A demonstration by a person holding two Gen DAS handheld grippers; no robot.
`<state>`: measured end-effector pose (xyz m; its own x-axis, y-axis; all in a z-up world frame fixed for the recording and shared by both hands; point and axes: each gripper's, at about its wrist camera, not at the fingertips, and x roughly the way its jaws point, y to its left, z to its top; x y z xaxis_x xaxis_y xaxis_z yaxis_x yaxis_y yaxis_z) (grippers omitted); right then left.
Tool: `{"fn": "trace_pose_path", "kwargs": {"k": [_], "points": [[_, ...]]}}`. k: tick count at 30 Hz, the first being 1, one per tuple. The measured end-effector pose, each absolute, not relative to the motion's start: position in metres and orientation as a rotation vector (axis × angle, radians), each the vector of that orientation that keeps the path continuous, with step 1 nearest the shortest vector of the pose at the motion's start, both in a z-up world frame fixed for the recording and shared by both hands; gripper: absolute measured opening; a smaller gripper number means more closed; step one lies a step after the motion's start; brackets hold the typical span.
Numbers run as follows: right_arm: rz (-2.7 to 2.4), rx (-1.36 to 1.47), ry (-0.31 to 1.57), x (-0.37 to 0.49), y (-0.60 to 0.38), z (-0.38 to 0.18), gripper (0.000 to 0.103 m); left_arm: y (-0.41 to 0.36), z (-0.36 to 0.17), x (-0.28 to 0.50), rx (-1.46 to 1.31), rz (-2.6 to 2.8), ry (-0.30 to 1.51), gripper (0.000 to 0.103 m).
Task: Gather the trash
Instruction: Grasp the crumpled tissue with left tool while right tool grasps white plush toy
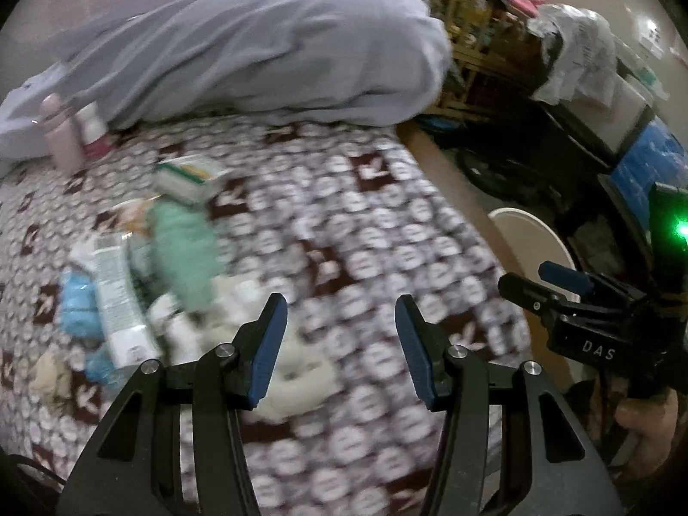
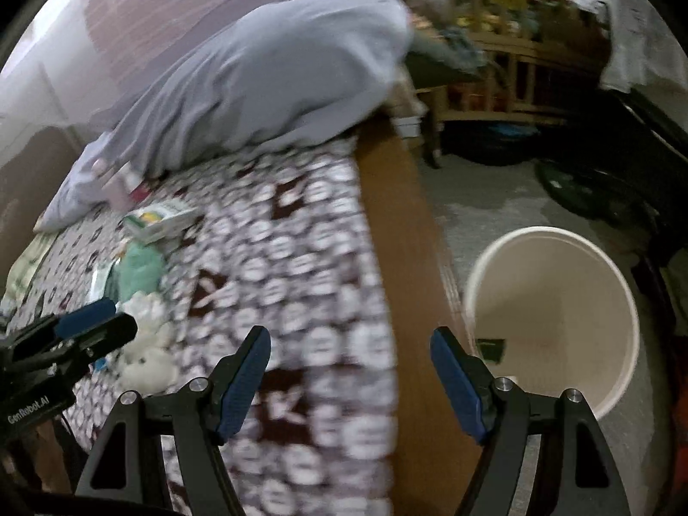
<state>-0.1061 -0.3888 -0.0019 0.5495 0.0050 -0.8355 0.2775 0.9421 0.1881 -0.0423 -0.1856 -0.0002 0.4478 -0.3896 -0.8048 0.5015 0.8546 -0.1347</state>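
The left gripper (image 1: pixel 339 344) gaped wide, empty; the right gripper (image 2: pixel 350 370) likewise; the trash pile (image 1: pixel 129 275), seemingly wrappers, lay on the bedspread (image 1: pixel 344 223) ahead-left, nearer the left; the bin (image 2: pixel 554 318) stood right.

Open patterned bedspread (image 1: pixel 344 232) ahead, passable; trash pile (image 1: pixel 129 284) crowding the near left; grey duvet (image 1: pixel 266 43) heaped across the far side; white bucket (image 2: pixel 554 314) unobstructed on the floor, right of the wooden bed edge (image 2: pixel 400 232).
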Motion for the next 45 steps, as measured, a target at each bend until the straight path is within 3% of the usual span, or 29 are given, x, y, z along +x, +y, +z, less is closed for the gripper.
{"fn": "trace_pose_path", "kwargs": {"k": [23, 40, 42, 43, 44, 45], "points": [[0.156, 0.201, 1.109, -0.041, -0.241, -0.035, 0.075, 0.047, -0.031, -0.015, -0.023, -0.248, 1.029, 0.051], [0.187, 0.216, 1.175, -0.023, -0.221, -0.067, 0.075, 0.075, -0.085, 0.025, -0.006, -0.175, 1.133, 0.051], [0.185, 0.225, 1.159, -0.025, -0.222, -0.067, 0.071, 0.079, -0.089, 0.027, -0.031, -0.179, 1.153, 0.048], [0.182, 0.224, 1.155, -0.025, -0.222, -0.067, 0.062, 0.080, -0.089, 0.027, -0.034, -0.176, 1.150, 0.036], [0.179, 0.219, 1.151, -0.026, -0.221, -0.067, 0.060, 0.081, -0.088, 0.026, -0.029, -0.164, 1.148, 0.023], [0.179, 0.212, 1.140, -0.028, -0.220, -0.066, 0.058, 0.083, -0.087, 0.026, -0.034, -0.154, 1.148, 0.023]]}}
